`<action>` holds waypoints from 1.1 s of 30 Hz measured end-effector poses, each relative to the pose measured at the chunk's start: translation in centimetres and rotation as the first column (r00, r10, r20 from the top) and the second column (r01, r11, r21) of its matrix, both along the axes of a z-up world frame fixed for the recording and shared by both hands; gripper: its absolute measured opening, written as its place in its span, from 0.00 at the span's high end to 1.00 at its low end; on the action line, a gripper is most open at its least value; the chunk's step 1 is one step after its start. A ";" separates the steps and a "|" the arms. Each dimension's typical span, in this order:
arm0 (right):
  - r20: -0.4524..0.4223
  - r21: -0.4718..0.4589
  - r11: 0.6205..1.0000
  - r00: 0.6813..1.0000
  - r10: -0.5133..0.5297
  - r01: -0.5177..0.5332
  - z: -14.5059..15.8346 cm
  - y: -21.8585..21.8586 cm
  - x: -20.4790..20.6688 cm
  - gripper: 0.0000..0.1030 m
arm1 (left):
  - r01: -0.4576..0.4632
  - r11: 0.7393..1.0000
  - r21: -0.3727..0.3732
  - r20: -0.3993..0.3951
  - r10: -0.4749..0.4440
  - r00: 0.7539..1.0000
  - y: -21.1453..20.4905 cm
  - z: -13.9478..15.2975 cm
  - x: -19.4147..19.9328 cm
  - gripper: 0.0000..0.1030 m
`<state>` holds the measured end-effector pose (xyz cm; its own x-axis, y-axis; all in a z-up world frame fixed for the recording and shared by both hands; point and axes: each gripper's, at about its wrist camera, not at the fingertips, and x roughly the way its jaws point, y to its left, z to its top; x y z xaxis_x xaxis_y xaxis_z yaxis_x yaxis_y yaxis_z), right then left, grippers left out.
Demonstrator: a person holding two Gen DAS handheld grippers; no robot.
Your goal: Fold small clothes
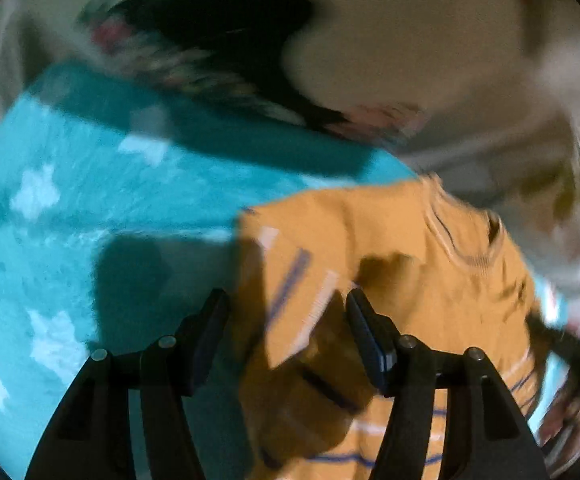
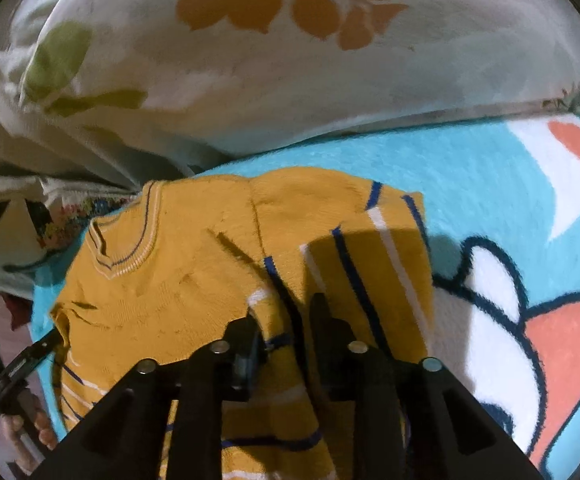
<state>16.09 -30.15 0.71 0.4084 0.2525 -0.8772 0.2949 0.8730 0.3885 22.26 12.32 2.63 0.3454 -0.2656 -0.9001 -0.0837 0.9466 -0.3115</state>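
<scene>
Lying on a turquoise blanket point(image 2: 470, 184), the mustard sweater point(image 2: 193, 248) abuts a leaf-print pillow point(image 2: 290, 80). Left fingers point(image 1: 225, 320) released; right fingers point(image 2: 322, 320) slightly parted, grip unclear.

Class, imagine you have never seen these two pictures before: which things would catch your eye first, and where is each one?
First comes the mustard sweater with blue and white stripes, lying in the middle on a turquoise blanket. On that blanket, at the right of the right wrist view, is a bold cartoon print in white and coral. Behind the sweater lies a pale pillow printed with orange leaves.
</scene>
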 end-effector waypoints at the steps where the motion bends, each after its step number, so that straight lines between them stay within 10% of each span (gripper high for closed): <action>1: 0.002 0.015 1.000 1.000 -0.014 0.014 0.1 -0.4 -0.2 0.67 | -0.024 0.999 -0.033 -0.015 0.023 1.000 0.8 -0.3 0.3 0.41; 11: 0.039 0.044 0.997 0.997 -0.062 0.060 2.2 -2.3 -1.9 0.47 | -0.040 0.994 -0.106 -0.019 0.038 0.999 4.9 0.9 -0.5 0.41; 21: 0.111 -0.030 0.989 0.983 -0.144 0.148 6.2 -1.5 -6.3 0.44 | 0.156 0.984 -0.085 0.092 -0.148 0.985 0.8 6.2 -6.9 0.37; 33: 0.011 -0.038 0.999 1.000 -0.024 0.024 1.9 4.6 -3.9 0.44 | 0.056 0.997 -0.061 -0.020 -0.057 0.998 0.9 0.6 -1.5 0.36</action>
<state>12.15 -25.53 2.63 0.4233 0.2090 -0.8815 0.3120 0.8798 0.3585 20.80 13.26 3.21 0.3091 -0.3385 -0.8887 -0.0378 0.9294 -0.3672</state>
